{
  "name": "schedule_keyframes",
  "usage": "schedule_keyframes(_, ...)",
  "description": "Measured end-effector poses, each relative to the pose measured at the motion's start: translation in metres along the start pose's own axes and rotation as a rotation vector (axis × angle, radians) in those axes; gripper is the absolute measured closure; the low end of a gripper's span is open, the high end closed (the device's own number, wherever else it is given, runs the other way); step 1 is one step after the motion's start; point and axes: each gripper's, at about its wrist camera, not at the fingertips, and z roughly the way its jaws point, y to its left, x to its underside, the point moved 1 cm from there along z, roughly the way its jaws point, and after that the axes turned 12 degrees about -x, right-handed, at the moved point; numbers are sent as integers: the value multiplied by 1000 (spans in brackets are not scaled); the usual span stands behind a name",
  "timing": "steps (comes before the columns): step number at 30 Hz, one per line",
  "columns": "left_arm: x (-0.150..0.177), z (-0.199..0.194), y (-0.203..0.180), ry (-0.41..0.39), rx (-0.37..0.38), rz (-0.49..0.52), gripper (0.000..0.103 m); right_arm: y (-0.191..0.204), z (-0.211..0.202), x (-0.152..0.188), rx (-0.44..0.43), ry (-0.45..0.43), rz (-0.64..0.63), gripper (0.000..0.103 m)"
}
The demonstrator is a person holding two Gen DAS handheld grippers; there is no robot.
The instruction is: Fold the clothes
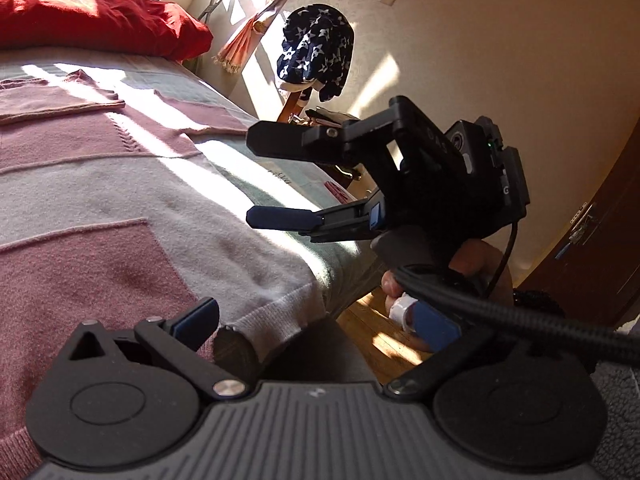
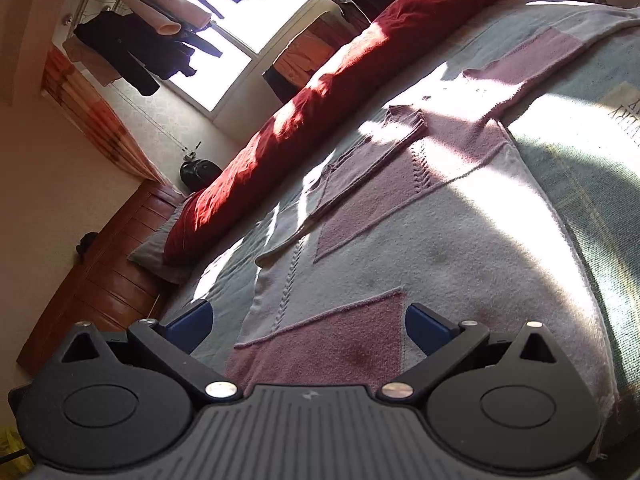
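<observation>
A knitted sweater (image 1: 100, 200) in pink and pale grey blocks lies spread flat on the bed, its ribbed hem at the bed's near edge. In the left wrist view my left gripper (image 1: 320, 320) is open and empty at the hem's corner. My right gripper (image 1: 250, 180), held by a hand (image 1: 476, 256), hovers open over the bed's right edge, just beside the sweater. In the right wrist view the sweater (image 2: 400, 240) fills the middle, one sleeve folded across the chest. There my right gripper (image 2: 308, 328) is open over the pink lower panel, holding nothing.
A red duvet (image 1: 100, 20) lies along the far side of the bed (image 1: 280, 184). A chair with a dark star-patterned garment (image 1: 316, 52) stands by the wall. Wooden floor (image 1: 384, 336) and a brown door (image 1: 592, 248) lie to the right. A wooden dresser (image 2: 104, 276) and hanging clothes (image 2: 140, 52) are beyond the bed.
</observation>
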Motion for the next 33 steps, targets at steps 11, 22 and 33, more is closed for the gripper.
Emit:
schedule_keyframes(11, -8, 8, 12, 3, -88, 7, 1, -7, 4, -3, -29, 12, 36, 0)
schedule_keyframes(22, -11, 20, 69, 38, -253, -111, 1, -59, 12, -23, 157, 56, 83, 0)
schedule_keyframes(33, -7, 30, 77, 61, -269, -118, 1, -53, -4, -26, 188, 4, 60, 0)
